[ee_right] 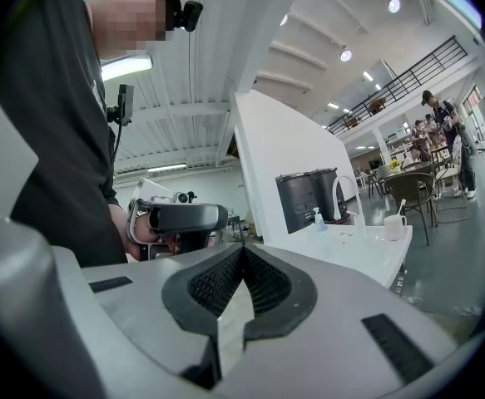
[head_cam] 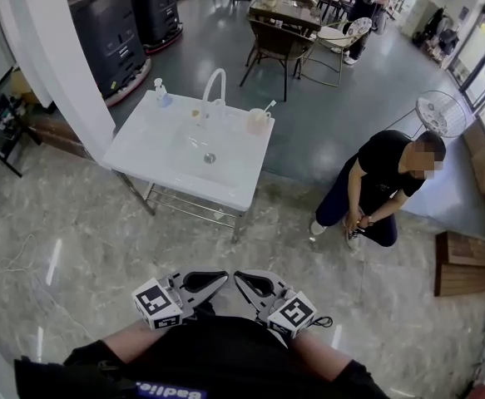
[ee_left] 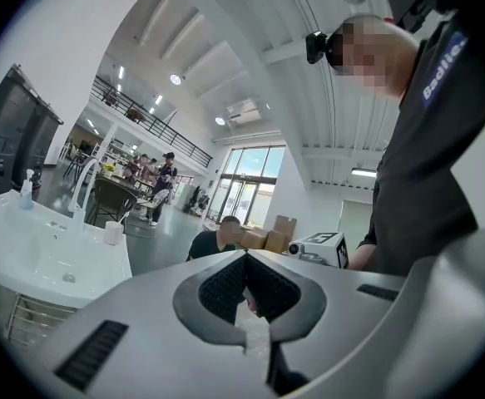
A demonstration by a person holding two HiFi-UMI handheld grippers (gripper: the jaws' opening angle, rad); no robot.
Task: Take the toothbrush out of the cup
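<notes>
Now left tool (head_cam: 222,278), right tool (head_cam: 239,277) both closed, empty.

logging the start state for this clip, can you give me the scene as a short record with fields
task stage: not begun; toothbrush stands in the cup
cup place: far right corner of the white sink unit, right of the faucet
left gripper: shut, empty, well short of the sink unit
right gripper: shut, empty, tip beside the left gripper's
other: soap bottle at far left corner; a person crouches on the floor right of the sink unit
</notes>
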